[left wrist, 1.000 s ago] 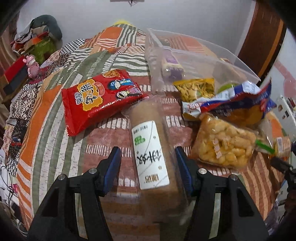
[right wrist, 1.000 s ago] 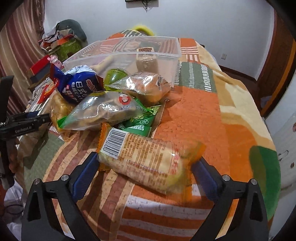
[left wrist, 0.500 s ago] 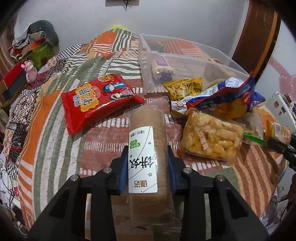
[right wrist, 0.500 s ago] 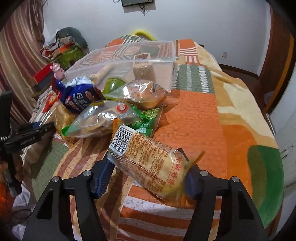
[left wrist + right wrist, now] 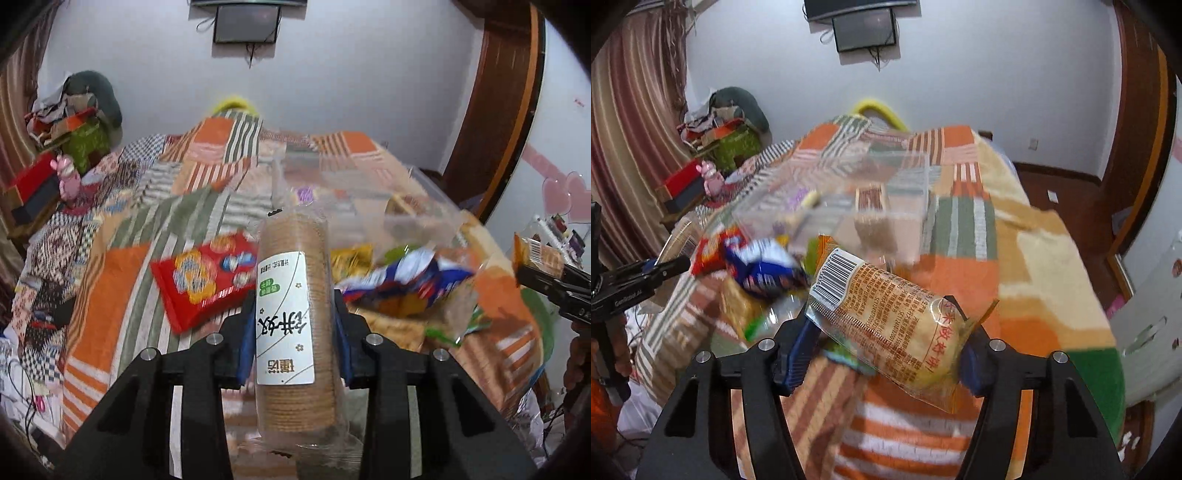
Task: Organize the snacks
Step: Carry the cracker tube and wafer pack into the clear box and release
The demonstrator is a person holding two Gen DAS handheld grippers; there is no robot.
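Clear plastic forms the 1 storage bin lying on the patchwork bedspread; inside it 1 brown cracker stack shows through the wall, along with a purple-and-yellow packet too blurred to name. 2 grippers are in use, each pinching 1 snack. The left gripper has its blue pads pressed against both sides of 1 biscuit roll, a tall tube of round brown biscuits with a white label, held upright above the bedspread. The right gripper squeezes 1 orange rice-cracker pack lengthwise, barcode end tilted up to the left, clear of the bed. Loose on the bedspread in front of the bin lie 1 red snack bag, 1 blue-and-white bag, and a few yellow and green packets, blurred and overlapping, so their count is uncertain.
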